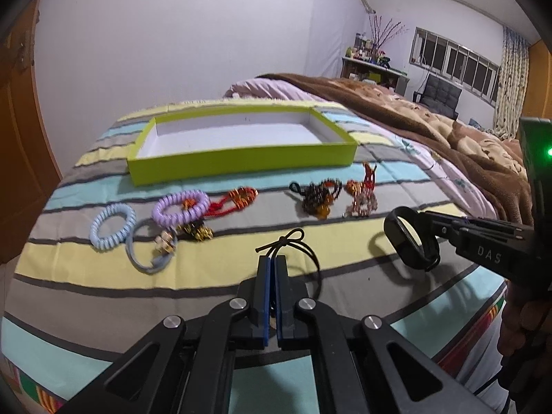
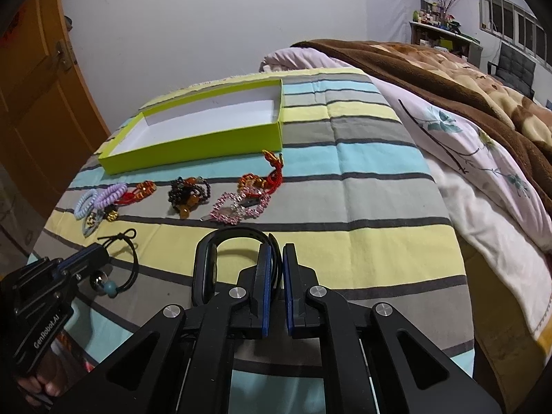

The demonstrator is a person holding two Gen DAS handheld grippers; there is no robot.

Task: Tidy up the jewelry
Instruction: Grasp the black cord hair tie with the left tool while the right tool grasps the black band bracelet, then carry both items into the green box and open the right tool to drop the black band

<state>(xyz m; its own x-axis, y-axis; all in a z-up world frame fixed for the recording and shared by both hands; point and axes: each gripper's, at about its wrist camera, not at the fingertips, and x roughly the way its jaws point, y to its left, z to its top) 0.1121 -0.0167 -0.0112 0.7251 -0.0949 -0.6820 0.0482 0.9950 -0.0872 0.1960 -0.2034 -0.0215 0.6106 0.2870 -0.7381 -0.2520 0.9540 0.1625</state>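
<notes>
Striped bedspread (image 1: 241, 272) bears an empty green box (image 1: 241, 162); left gripper (image 1: 272, 262) pinches black cord (image 1: 293, 241), right gripper (image 2: 280, 252) black band (image 2: 220, 238).

The left tongs (image 1: 272, 262) are shut tight on a thin black hair tie (image 1: 296, 245) lying on the striped bed cover (image 1: 345, 227), the right tongs (image 1: 427, 227) pinch a black wristband (image 1: 407, 241), and the green box (image 1: 241, 158) sits behind a row of bracelets (image 1: 317, 196).
</notes>
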